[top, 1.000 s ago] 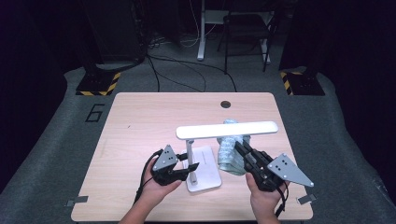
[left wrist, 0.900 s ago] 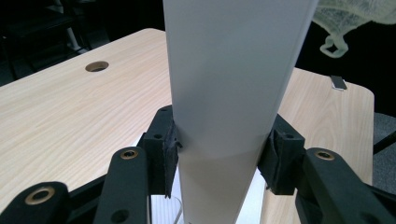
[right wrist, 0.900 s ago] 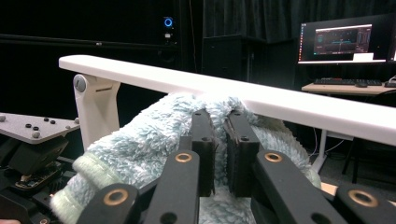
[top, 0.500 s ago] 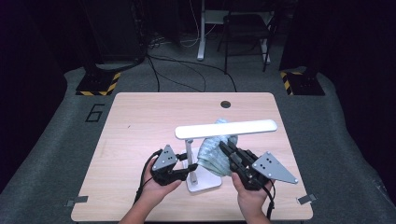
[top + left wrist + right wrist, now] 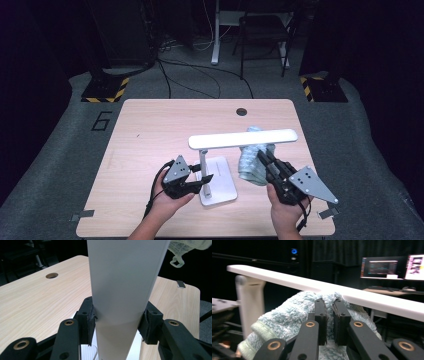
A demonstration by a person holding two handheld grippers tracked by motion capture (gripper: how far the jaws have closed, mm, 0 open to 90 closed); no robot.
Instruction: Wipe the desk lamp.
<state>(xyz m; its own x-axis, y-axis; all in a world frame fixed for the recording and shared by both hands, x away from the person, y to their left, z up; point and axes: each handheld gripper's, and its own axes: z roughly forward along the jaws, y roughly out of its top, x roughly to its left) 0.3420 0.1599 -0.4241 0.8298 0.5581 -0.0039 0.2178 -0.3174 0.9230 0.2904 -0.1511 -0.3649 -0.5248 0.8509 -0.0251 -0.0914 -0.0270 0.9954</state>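
A white desk lamp stands on the table, its base near the front and its long flat head held level above. My left gripper is shut on the lamp's upright post; up close, both pads press the white post from either side. My right gripper is shut on a fluffy pale blue cloth, held just under the right half of the head. In the right gripper view the jaws pinch the cloth right below the lamp head.
The wooden table has a round cable hole near its far edge. Behind it on the grey floor are cables, a chair and two yellow-and-black striped blocks. Lit monitors stand far off.
The right gripper swung left with the cloth toward the lamp post, then came back right under the head. The left gripper kept still on the post.
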